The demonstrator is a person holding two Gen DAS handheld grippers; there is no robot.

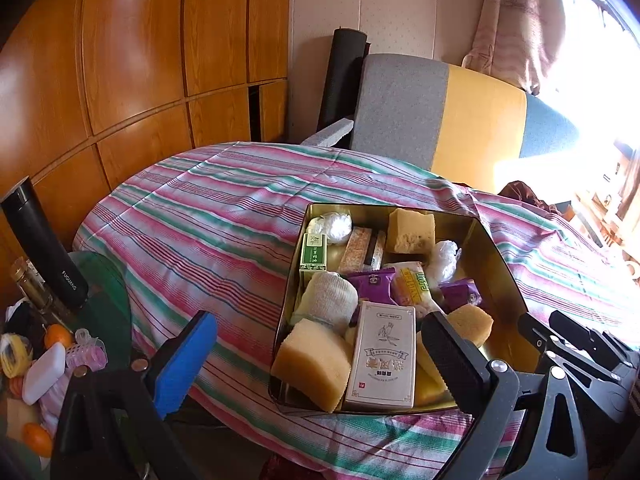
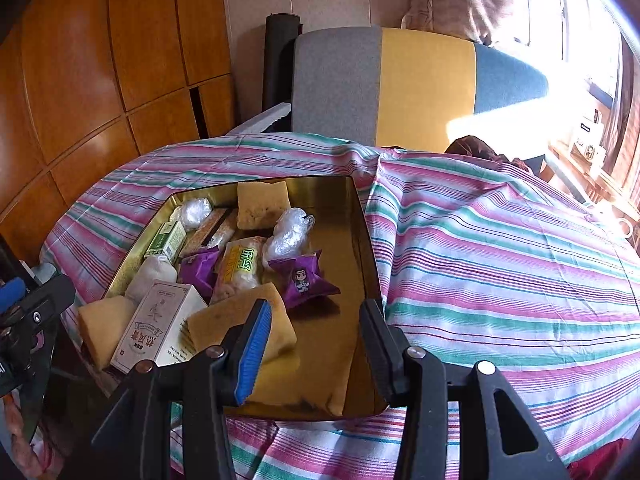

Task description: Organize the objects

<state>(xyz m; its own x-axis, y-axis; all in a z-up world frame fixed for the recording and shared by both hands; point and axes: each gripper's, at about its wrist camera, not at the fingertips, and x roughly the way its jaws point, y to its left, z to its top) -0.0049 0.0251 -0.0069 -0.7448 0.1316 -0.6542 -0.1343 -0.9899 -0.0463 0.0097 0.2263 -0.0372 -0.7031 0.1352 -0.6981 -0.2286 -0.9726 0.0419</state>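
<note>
Left wrist view: black flask point(image 1: 46, 248) reads "FUGUANG"; both the left hand-held gripper point(image 1: 320, 360) and the right hand-held gripper point(image 2: 316, 344) gape empty.

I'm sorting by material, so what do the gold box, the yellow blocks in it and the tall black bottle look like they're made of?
The gold box looks like thin metal: its shiny inner walls mirror the contents. The yellow blocks look like sponge or foam, matte, with pitted, porous faces. The black bottle has a smooth satin finish, probably coated metal, though plastic can't be ruled out.
</note>
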